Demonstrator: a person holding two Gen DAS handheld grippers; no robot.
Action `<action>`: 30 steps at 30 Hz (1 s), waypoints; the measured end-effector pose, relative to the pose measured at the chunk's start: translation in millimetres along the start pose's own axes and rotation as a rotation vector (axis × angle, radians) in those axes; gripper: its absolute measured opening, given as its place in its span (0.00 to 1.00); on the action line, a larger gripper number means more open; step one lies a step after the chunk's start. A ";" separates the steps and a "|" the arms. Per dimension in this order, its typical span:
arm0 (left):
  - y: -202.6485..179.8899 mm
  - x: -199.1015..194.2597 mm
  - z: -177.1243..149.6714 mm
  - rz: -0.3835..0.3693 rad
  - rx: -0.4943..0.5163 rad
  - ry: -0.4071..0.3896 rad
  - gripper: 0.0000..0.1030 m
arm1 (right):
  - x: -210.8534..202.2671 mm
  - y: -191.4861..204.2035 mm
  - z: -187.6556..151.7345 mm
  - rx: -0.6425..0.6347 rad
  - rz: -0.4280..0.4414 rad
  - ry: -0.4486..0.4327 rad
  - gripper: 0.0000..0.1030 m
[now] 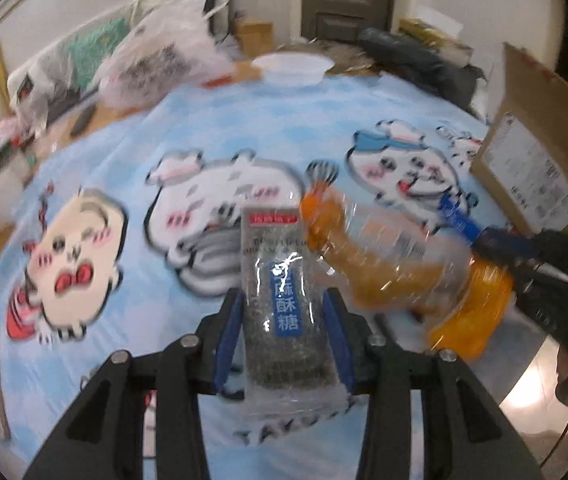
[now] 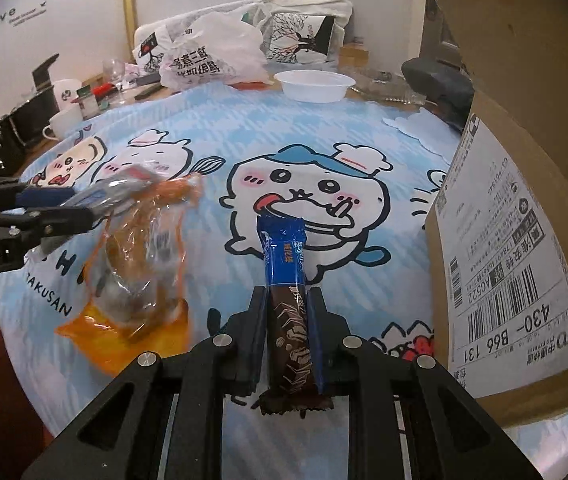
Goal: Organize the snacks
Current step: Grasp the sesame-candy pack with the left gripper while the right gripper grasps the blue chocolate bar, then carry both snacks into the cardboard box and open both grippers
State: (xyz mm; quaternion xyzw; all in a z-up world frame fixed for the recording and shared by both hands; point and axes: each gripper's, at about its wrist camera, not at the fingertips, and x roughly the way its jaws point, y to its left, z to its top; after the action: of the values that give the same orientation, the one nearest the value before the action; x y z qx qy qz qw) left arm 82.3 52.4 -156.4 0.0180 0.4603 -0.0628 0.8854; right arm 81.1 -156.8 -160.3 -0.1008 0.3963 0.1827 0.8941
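My left gripper (image 1: 284, 316) is shut on a clear packet of black sesame candy (image 1: 284, 300) with a blue label, held above the cartoon tablecloth (image 1: 204, 128). An orange-and-clear snack bag (image 1: 396, 268) lies just right of it; it also shows in the right wrist view (image 2: 140, 256), where the left gripper (image 2: 96, 208) reaches in from the left beside it. My right gripper (image 2: 286, 308) is shut on a blue-and-brown wafer bar (image 2: 286, 280), pointing along the fingers. The right gripper enters the left wrist view at the right edge (image 1: 484, 240) with the bar's blue end.
An open cardboard box (image 2: 516, 216) with shipping labels stands at the right, close to the right gripper. A white bowl (image 2: 314, 84) sits at the table's far side. Plastic bags (image 2: 212, 56), cups and jars crowd the far left. A dark bag (image 1: 416, 60) lies at the back right.
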 end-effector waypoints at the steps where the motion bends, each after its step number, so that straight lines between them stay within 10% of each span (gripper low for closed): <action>1: 6.2 3.7 -4.9 -0.001 -0.017 0.019 0.37 | 0.1 0.6 -0.4 -0.001 -0.003 -0.002 0.14; 14: 18.3 13.9 -7.1 0.076 -0.062 -0.003 0.57 | -2.1 7.4 -6.0 -0.027 0.023 -0.007 0.29; 19: 22.2 15.9 -2.3 0.098 -0.078 -0.026 0.38 | -1.9 6.8 -5.9 -0.038 0.028 -0.023 0.28; 22: 17.9 15.3 -2.2 0.117 -0.041 -0.031 0.38 | -1.0 6.4 -5.0 -0.044 0.013 -0.034 0.13; 30: 28.9 -0.4 -7.4 0.118 -0.081 -0.050 0.37 | -15.2 11.0 -1.0 -0.042 0.018 -0.080 0.13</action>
State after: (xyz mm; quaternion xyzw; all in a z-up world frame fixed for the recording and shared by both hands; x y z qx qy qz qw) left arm 79.8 81.8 -161.1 0.0078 0.4384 0.0075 0.8987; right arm 66.6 -150.8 -150.0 -0.1088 0.3570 0.2029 0.9053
